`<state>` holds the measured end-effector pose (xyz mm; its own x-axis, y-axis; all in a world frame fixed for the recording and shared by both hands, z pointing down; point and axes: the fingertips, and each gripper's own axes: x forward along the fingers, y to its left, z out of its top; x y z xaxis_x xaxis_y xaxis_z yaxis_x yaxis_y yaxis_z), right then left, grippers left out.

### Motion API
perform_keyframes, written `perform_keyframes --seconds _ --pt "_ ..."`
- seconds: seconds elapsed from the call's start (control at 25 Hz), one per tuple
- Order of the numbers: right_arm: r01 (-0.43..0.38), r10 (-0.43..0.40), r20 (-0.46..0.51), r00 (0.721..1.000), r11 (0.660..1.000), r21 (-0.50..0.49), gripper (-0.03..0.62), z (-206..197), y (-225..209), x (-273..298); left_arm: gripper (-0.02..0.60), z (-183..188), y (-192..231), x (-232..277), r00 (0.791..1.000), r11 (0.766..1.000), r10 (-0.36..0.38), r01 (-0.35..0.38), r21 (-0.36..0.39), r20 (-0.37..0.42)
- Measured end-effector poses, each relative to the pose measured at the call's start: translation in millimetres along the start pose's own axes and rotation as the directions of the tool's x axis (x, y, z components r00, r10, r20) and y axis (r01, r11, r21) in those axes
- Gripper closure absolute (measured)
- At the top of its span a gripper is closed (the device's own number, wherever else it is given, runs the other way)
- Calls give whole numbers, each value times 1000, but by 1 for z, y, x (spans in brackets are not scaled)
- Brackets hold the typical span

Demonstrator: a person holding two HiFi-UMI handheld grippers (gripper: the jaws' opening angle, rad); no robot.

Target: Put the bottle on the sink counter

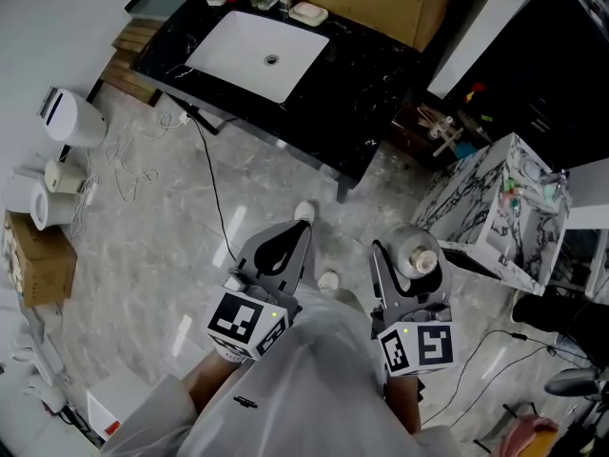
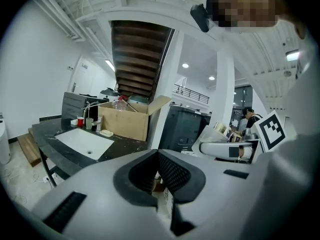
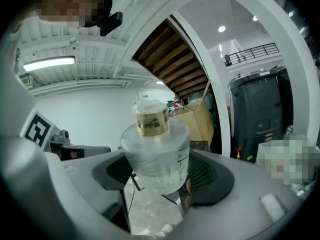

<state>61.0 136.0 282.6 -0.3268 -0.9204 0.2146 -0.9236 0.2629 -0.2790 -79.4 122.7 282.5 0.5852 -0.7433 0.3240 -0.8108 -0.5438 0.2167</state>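
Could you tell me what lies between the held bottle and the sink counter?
Only bare marble floor separates bottle and counter, seen in the head view.

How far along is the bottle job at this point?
Done: the clear bottle is picked up, clamped upright in the right gripper. In hand: the carry, with the bottle over the floor, short of the black sink counter. Left: reach the counter, set it down, release. The left gripper is shut and empty.
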Motion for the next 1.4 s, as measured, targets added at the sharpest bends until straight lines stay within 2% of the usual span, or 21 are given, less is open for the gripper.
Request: perform_keyframes --seconds 0.4,0.72,1.12,1.4 --pt "53 -54 -14 998 998 -14 248 35 -6 99 574 52 75 71 998 998 -59 59 -13 -3" --pt "101 -101 12 995 994 -29 249 67 -1 177 574 97 140 118 993 993 -117 118 -8 34" --pt "164 -163 39 986 985 -43 249 81 -4 231 574 114 187 155 984 985 -171 172 -10 40" --pt "199 -199 17 980 980 -17 249 77 -11 245 574 114 195 175 979 978 -206 206 -18 -3"
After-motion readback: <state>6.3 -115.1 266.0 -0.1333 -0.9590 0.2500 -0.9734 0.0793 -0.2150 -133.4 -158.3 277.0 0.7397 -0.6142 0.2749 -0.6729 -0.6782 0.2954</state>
